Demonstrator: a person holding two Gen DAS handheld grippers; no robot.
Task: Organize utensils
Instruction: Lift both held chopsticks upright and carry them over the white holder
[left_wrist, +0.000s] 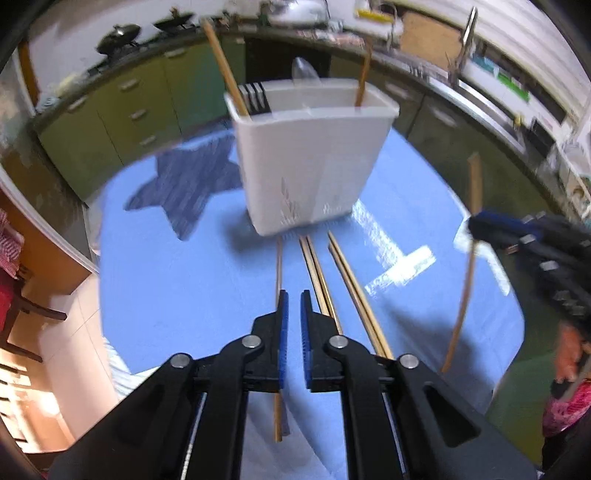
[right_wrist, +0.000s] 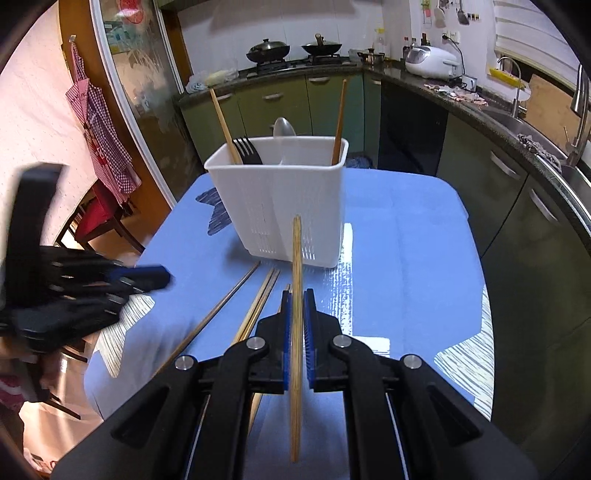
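Note:
A white utensil caddy (left_wrist: 310, 166) (right_wrist: 284, 199) stands on the blue table (left_wrist: 166, 295) (right_wrist: 406, 258). It holds two wooden chopsticks (right_wrist: 221, 118), a black fork (right_wrist: 245, 149) and a grey spoon (right_wrist: 283, 127). Several chopsticks (left_wrist: 347, 288) (right_wrist: 255, 306) lie on the table in front of it. My right gripper (right_wrist: 297, 295) (left_wrist: 476, 227) is shut on one chopstick (right_wrist: 296, 314) (left_wrist: 467, 266), held upright above the table. My left gripper (left_wrist: 294, 297) (right_wrist: 162, 276) is empty, jaws nearly together, low over the lying chopsticks.
A dark blue star mat (left_wrist: 184, 188) lies left of the caddy. Green cabinets (right_wrist: 498, 177) and a counter with a sink (right_wrist: 524, 125) surround the table. A chair (right_wrist: 99, 218) and a checked apron (right_wrist: 99, 136) are at the left.

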